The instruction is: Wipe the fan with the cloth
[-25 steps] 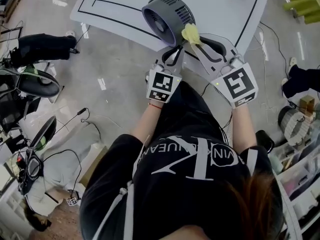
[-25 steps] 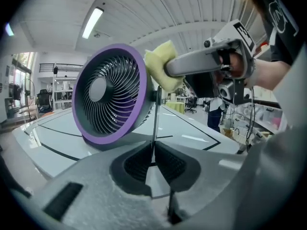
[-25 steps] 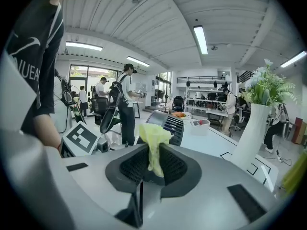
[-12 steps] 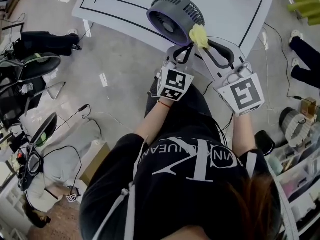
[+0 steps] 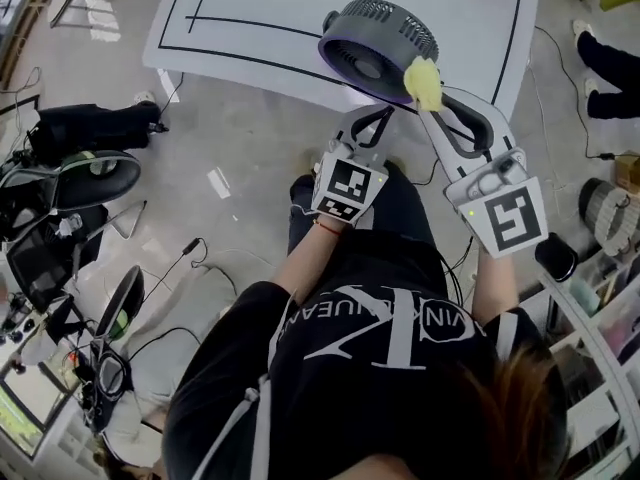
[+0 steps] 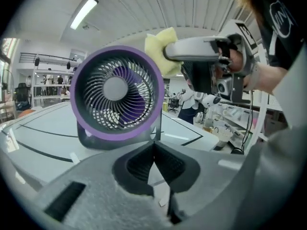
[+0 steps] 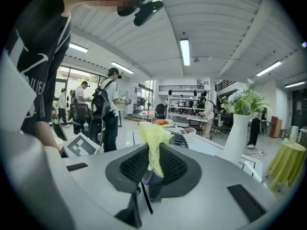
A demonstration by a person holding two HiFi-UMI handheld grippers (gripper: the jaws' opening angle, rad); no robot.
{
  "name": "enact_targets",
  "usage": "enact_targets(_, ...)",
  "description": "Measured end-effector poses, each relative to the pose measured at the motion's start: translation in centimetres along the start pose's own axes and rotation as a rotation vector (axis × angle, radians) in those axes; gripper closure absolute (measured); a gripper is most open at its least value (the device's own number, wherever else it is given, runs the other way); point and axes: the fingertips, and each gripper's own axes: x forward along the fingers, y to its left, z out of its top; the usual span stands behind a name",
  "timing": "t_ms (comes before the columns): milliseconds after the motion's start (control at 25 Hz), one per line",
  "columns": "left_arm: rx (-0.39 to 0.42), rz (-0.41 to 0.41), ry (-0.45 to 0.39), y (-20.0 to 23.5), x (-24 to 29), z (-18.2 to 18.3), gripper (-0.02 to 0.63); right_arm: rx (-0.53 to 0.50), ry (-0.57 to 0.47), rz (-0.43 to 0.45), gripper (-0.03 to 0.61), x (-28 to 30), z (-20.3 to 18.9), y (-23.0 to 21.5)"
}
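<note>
**Yellow cloth being pressed to the fan's purple ring**

A white table (image 5: 250,28) marked with black lines is filling the top of the head view, standing over a grey floor (image 5: 230,148). A person in a black printed shirt (image 5: 380,348) is standing at its near edge and reaching both arms forward.

The fan (image 5: 378,38) is sitting on the table close to that edge. Its grey housing is pointing away and its purple front ring is facing back toward the person. In the left gripper view it is standing upright on its base, with the pale grille and purple blades showing inside the ring.

The right gripper (image 5: 428,100) is reaching up to the fan's right side, and its jaws are clamping the cloth. The left gripper (image 5: 382,111) is hovering just below the fan's front, apart from it. Its jaws are pressing together with nothing between them, and in its own view the two ribbed pads are meeting in one closed line in front of the fan's base.

The cloth (image 5: 423,81), small and pale yellow, is bunching out past the right gripper's tips. In the left gripper view it is lying against the upper right of the purple ring. In the right gripper view it is hanging down between the dark pads, which are gripping it from both sides.
</note>
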Motion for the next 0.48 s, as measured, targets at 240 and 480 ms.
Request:
enact_targets(240, -0.007, -0.077, -0.038, 4.8, -4.2, -0.9, 0.604, -0.079, 0.005, -0.121, 0.515, 1.6, 0.1, 3.4)
enact_targets(480, 0.025, -0.094, -0.108, 11.6, -6.9, 0.4, 0.604, -0.193, 0.132, -0.299, 0.515, 7.8, -1.0, 4.8)
